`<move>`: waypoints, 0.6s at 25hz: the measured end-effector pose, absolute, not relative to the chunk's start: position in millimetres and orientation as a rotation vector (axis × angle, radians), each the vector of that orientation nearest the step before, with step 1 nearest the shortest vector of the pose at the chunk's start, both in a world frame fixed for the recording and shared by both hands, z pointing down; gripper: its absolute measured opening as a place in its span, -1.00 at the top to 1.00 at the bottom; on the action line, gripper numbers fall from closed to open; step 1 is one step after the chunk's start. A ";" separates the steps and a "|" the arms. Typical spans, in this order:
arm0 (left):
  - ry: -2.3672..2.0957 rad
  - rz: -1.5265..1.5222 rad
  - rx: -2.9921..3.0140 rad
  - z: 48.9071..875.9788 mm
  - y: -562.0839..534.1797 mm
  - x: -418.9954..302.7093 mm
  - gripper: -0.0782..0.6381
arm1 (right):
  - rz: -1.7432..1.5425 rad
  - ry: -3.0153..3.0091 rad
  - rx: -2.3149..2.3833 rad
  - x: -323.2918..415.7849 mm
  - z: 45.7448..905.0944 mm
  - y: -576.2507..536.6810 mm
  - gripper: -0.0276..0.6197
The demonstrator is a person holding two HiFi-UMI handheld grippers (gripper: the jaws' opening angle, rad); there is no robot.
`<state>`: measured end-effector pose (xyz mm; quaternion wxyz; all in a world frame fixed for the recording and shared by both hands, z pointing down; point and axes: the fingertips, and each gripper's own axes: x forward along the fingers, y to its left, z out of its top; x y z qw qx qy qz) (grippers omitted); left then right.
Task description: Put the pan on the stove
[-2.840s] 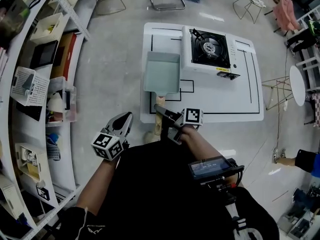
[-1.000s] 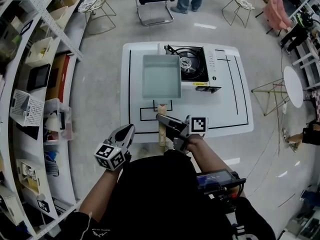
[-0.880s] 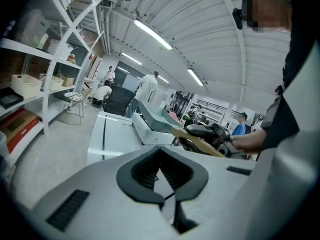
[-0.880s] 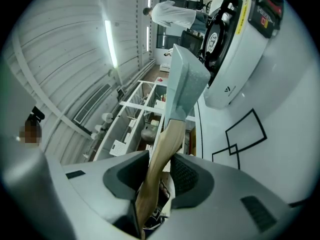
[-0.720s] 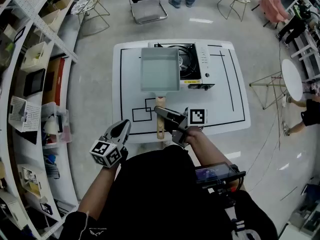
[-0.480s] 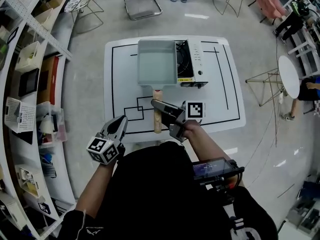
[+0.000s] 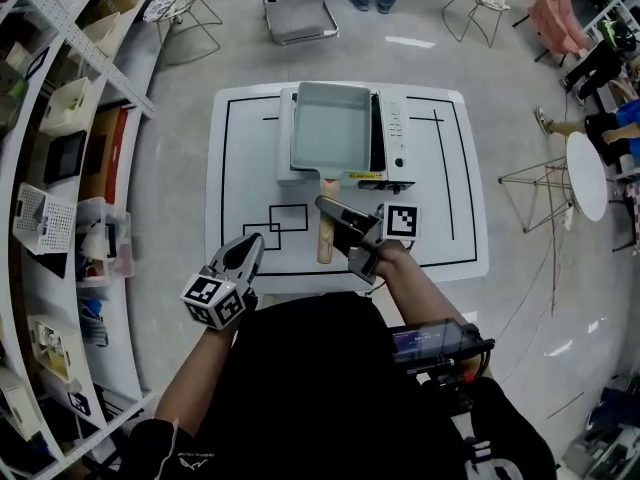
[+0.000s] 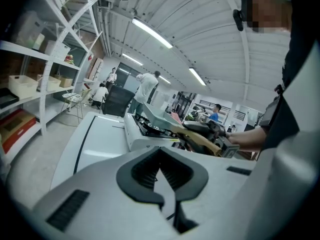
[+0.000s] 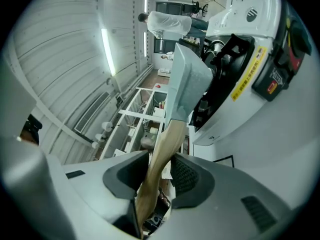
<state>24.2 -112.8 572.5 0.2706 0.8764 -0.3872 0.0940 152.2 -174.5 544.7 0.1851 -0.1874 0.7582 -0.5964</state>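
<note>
The rectangular pale grey pan (image 7: 330, 126) covers the burner of the white portable stove (image 7: 393, 143) at the table's far side. Its wooden handle (image 7: 326, 236) points back toward me. My right gripper (image 7: 345, 230) is shut on that handle. In the right gripper view the handle (image 9: 162, 154) runs between the pads up to the pan (image 9: 187, 79), beside the stove (image 9: 250, 49). Whether the pan rests on the burner grate I cannot tell. My left gripper (image 7: 240, 258) hangs shut and empty at the table's near left edge, with its jaws (image 8: 162, 169) facing the stove (image 8: 145, 131).
The white table (image 7: 440, 228) carries black outline markings. Shelving with bins (image 7: 70, 168) lines the left side. A chair (image 7: 300, 13) and standing people are beyond the table. A round white side table (image 7: 585, 173) and a wire rack stand at the right.
The pan has travelled right from beside the stove to over its burner, carried by my right gripper. The left gripper has kept its place beside me, still shut.
</note>
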 end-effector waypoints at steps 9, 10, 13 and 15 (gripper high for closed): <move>-1.081 0.221 2.357 563.7 -110.3 54.2 0.76 | -1.716 2.147 -0.529 179.0 551.1 -193.0 0.45; -1.090 0.224 2.356 563.6 -110.8 55.6 0.76 | -1.713 2.153 -0.530 181.5 552.4 -196.1 0.45; -1.111 0.223 2.348 562.8 -110.7 56.6 0.76 | -1.741 2.142 -0.542 183.8 557.0 -201.1 0.44; -1.121 0.222 2.341 562.2 -111.7 57.9 0.76 | -1.777 2.120 -0.554 184.4 559.9 -203.4 0.44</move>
